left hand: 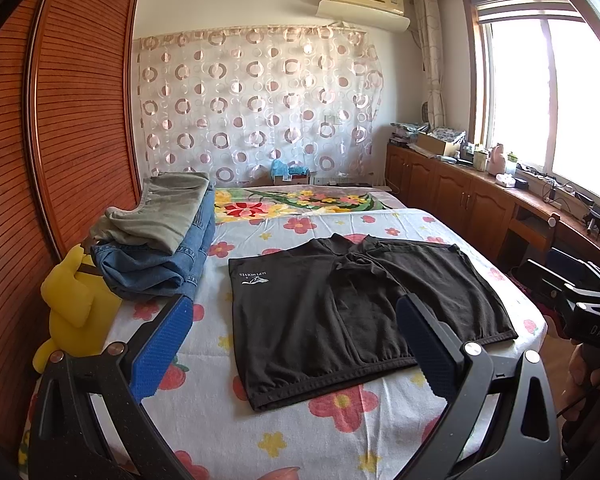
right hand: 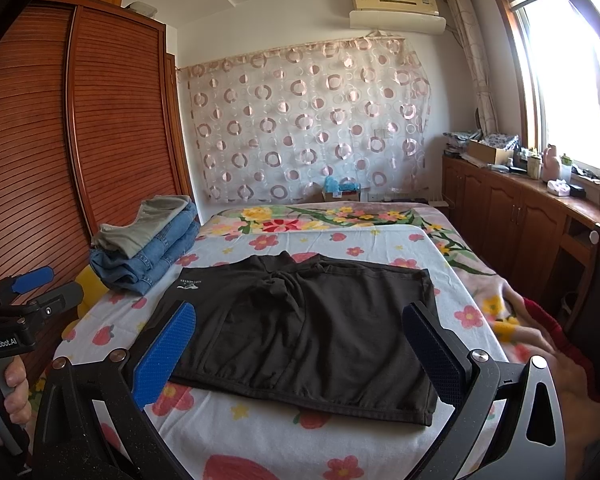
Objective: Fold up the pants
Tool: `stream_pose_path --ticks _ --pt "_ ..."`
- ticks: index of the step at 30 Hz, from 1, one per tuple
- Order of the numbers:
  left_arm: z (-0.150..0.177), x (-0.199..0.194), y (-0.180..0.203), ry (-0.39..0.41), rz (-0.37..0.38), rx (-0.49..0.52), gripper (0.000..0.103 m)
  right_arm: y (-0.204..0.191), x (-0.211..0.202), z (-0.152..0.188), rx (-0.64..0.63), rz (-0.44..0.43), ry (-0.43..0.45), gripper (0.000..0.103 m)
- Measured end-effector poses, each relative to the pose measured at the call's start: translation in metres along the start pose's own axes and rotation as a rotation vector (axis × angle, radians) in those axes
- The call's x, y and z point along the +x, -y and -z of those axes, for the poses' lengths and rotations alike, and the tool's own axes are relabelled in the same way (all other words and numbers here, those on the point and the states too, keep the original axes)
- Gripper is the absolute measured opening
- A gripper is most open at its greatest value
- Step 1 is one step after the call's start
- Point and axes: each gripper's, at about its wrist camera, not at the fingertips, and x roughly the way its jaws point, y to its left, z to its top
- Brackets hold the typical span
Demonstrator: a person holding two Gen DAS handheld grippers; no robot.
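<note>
Black shorts [left hand: 352, 308] lie spread flat on the floral bed sheet [left hand: 284, 432], waistband toward me, a small white logo on the left leg. They also show in the right wrist view [right hand: 312, 332]. My left gripper [left hand: 296, 352] is open and empty, held above the near edge of the shorts. My right gripper [right hand: 300, 354] is open and empty, also above the near edge. The left gripper also shows at the left of the right wrist view [right hand: 40, 284], and the right gripper's body shows at the right edge of the left wrist view, fingers out of sight.
A stack of folded jeans and grey-green pants [left hand: 160, 236] sits at the bed's left, by a yellow plush toy [left hand: 72, 304]. A wooden wardrobe [left hand: 60, 120] stands on the left. Low cabinets with clutter [left hand: 480, 184] run under the window on the right.
</note>
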Motion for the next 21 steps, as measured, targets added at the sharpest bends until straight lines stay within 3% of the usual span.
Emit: stream_pose_path --ticks 21 --pt "-0.0035 -0.0027 0.0053 0.002 0.000 0.002 0.102 -0.0003 -0.0004 0.0001 0.001 -0.001 0.001 0.103"
